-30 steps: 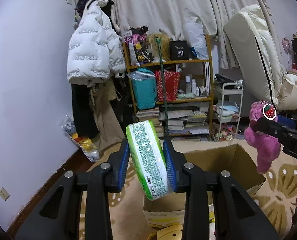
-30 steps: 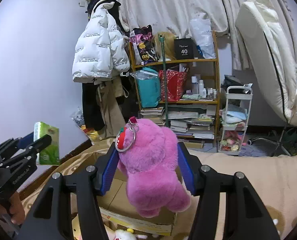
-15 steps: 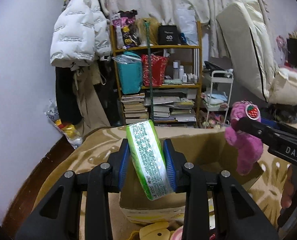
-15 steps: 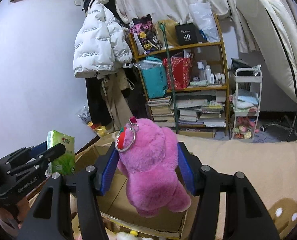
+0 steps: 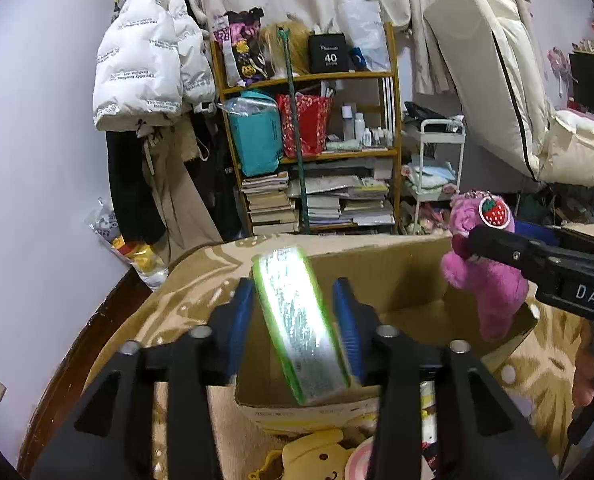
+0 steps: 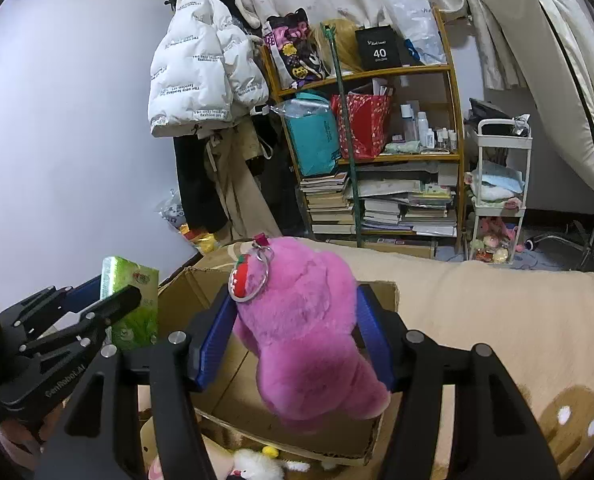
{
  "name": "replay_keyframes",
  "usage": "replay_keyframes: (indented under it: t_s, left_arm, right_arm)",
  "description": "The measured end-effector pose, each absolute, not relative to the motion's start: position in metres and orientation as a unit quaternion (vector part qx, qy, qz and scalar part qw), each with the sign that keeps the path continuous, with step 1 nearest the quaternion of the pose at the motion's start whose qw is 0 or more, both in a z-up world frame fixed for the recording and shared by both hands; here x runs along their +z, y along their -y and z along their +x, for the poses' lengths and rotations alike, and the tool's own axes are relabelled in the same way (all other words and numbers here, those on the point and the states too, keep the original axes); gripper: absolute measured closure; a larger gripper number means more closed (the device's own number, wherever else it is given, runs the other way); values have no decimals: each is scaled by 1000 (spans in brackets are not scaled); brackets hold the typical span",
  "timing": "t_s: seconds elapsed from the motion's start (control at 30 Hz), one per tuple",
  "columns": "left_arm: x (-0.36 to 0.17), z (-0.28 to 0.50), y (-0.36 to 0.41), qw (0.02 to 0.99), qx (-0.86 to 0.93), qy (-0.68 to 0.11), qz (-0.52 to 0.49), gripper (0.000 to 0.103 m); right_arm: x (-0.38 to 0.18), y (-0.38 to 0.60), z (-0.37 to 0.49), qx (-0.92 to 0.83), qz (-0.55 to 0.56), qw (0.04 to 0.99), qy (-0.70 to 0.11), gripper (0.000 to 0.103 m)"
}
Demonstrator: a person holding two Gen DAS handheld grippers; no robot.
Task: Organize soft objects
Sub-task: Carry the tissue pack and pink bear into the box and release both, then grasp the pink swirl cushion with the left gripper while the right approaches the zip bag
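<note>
Dropping time is the step in hand, I think: both soft things hang over the open cardboard box [image 5: 401, 280], which sits on a tan blanket [image 6: 497, 320].

The left gripper [image 5: 293, 320] has the green tissue pack [image 5: 297, 324] between its blue pads. Its jaws have just been opening, and a gap shows on each side of the pack at the top. The pack is blurry and tilted, so it looks like it is slipping down into the box, though the blur makes it hard to be sure it is fully free.

The right gripper [image 6: 293, 340] is clamped on the pink plush toy [image 6: 309, 328]. Its jaws have just been opening a little, but the pads look pressed into the fur on both sides. The toy hangs just above the box, near the box's right wall.

The tissue pack is a flat soft packet, green and white with shiny wrap. The plush toy is fluffy and pink, with a metal ring and a red strawberry tag [image 6: 243, 280] on top.

Next, the right jaws need to spread wide so the toy can fall inside the box. More soft toys lie just in front of the box.
</note>
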State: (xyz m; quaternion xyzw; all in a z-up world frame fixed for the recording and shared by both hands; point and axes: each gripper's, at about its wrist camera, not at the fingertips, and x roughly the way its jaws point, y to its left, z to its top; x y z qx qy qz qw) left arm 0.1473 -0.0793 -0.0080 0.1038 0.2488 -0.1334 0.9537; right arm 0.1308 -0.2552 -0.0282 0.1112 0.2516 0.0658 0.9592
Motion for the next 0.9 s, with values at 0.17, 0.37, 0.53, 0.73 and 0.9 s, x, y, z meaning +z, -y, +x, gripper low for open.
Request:
replay_keyframes:
  t_s: [0.17,0.37,0.53,0.73,0.9]
  left_arm:
    - [-3,141,81,957,-130,-231,117,40]
    - [-1,138,77,958,-126,-233,113,24]
    - [4,132,69,960,-119,-235,100,7]
    - [5,119,56,960,-104,-242,90,5]
    - [4,103,47,958,-96,-255,89,5]
  right_arm:
    - [-28,251,126,69,108,959,-251,26]
    - [-23,254,120,60,111,961,-244,11]
    - [-19,261,110,45,121,962,-239,0]
    - [-15,265,93,28,112,963,-242,0]
    - [-13,268,75,22,106,963,-246,0]
